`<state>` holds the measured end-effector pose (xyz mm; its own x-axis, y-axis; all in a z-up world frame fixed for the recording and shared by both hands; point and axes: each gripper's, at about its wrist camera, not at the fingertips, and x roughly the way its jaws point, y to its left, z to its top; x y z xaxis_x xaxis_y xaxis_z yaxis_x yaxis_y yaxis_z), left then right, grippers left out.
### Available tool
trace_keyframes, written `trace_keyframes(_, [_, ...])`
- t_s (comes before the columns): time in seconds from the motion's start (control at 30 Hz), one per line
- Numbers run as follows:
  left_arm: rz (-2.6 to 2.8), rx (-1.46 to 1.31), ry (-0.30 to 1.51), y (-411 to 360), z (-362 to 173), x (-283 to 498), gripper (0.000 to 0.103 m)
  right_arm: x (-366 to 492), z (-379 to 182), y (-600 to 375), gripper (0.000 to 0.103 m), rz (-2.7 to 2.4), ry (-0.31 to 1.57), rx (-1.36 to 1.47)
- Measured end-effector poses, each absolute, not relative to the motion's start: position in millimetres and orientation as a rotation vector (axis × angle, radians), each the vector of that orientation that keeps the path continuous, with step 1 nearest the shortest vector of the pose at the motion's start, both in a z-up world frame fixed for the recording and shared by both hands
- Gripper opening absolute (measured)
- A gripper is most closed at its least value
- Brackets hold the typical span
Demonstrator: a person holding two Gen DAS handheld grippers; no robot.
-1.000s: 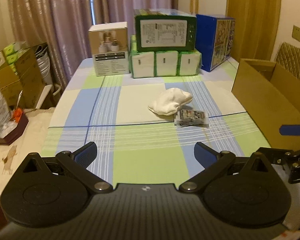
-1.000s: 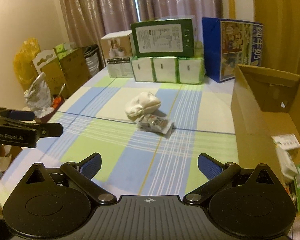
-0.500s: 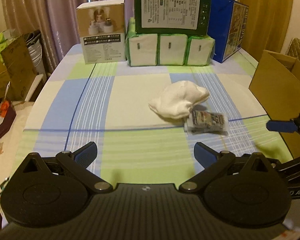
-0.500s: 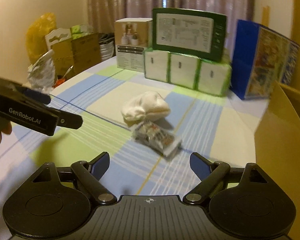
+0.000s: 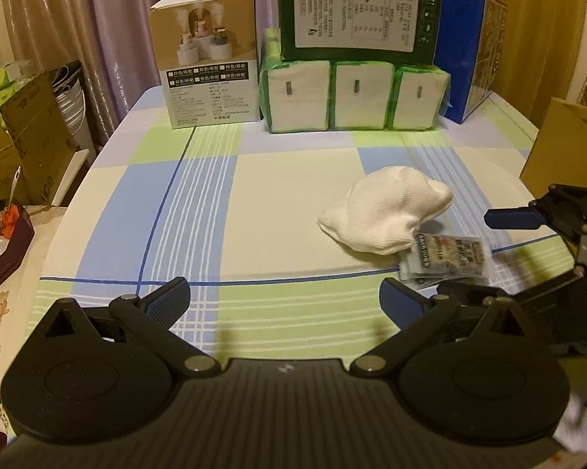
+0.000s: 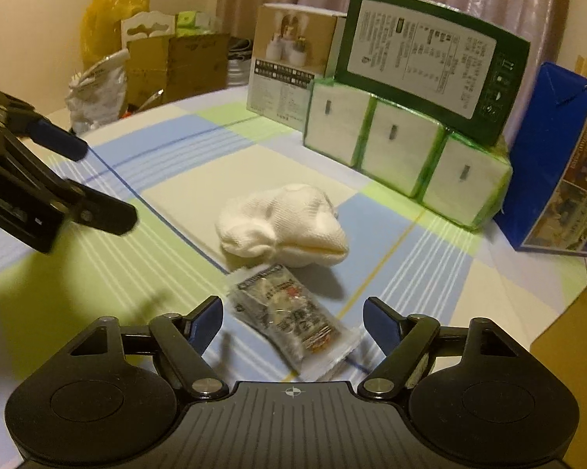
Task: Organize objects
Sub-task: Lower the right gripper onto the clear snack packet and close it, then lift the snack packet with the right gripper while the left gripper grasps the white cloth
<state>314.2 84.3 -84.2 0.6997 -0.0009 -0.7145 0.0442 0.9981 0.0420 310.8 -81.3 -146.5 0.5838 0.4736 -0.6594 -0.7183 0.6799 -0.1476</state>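
The right gripper point(image 6: 291, 322) is held with its jaws spread wide and nothing between the pads, and a small clear packet point(image 6: 293, 322) is framed in the gap, lying flat on the checked tablecloth point(image 6: 168, 172). The packet is seen to touch, or nearly touch, a white cloth bundle point(image 6: 281, 226) just behind it; whether its far edge is tucked under the cloth cannot be told. The packet is judged to be light, thin and crinkly, with a slick film that may slide on the cloth when pressed, and loose contents that could shift. A hold across its narrow width, near the middle where it is thickest, is judged safest, since the flat sealed ends offer little to pinch. The bundle is judged soft and yielding, to be taken by a raised fold. The left gripper point(image 5: 283, 299) is likewise held open and empty, over a bare part of the tablecloth, well to the left of both things. Beyond them, at the back of the table, a tan box point(image 6: 289, 54), a green box point(image 6: 430, 62) stacked on wrapped tissue packs point(image 6: 403, 152) and a blue carton point(image 6: 555, 172) are ranged before the curtains. A cardboard box point(image 5: 563, 144) stands at the right edge.
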Motion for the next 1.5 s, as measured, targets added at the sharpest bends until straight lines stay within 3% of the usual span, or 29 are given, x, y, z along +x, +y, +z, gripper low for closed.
trace_keyframes(0.3, [-0.031, 0.053, 0.801, 83.8, -87.7, 318.2, 0.101, 318.0, -159.8, -80.9, 0.074, 0.762, 0.637, -0.433])
trace_keyframes(0.37, [-0.029, 0.049, 0.801, 83.2, -87.5, 317.8, 0.101, 317.5, -158.9, -80.3, 0.053, 0.792, 0.654, -0.418])
trace_keyframes(0.47, [-0.031, 0.046, 0.805, 82.5, -87.6, 318.2, 0.101, 311.0, -156.0, -75.7, 0.04, 0.787, 0.695, -0.418])
trace_keyframes(0.57, [-0.03, 0.05, 0.809, 82.3, -89.1, 318.7, 0.101, 305.6, -151.4, -76.4, 0.034, 0.763, 0.758, -0.377])
trace_keyframes(0.73, [-0.05, 0.041, 0.806, 82.0, -89.7, 319.0, 0.101, 307.0, -139.6, -96.3, 0.033, 0.649, 0.84, -0.215])
trace_keyframes(1.03, [-0.155, 0.08, 0.773, 57.1, -96.0, 333.6, 0.098, 307.2, -129.7, -129.0, 0.033, 0.415, 0.781, -0.155])
trace_keyframes(1.23, [-0.286, 0.374, 0.663, 12.5, -102.7, 344.5, 0.098, 310.2, -138.3, -135.5, 0.033, 0.42, 0.814, -0.132])
trace_keyframes(1.5, [-0.298, 0.377, 0.688, 3.4, -121.1, 371.7, 0.082, 316.0, -141.7, -139.7, 0.033, 0.413, 0.822, -0.11])
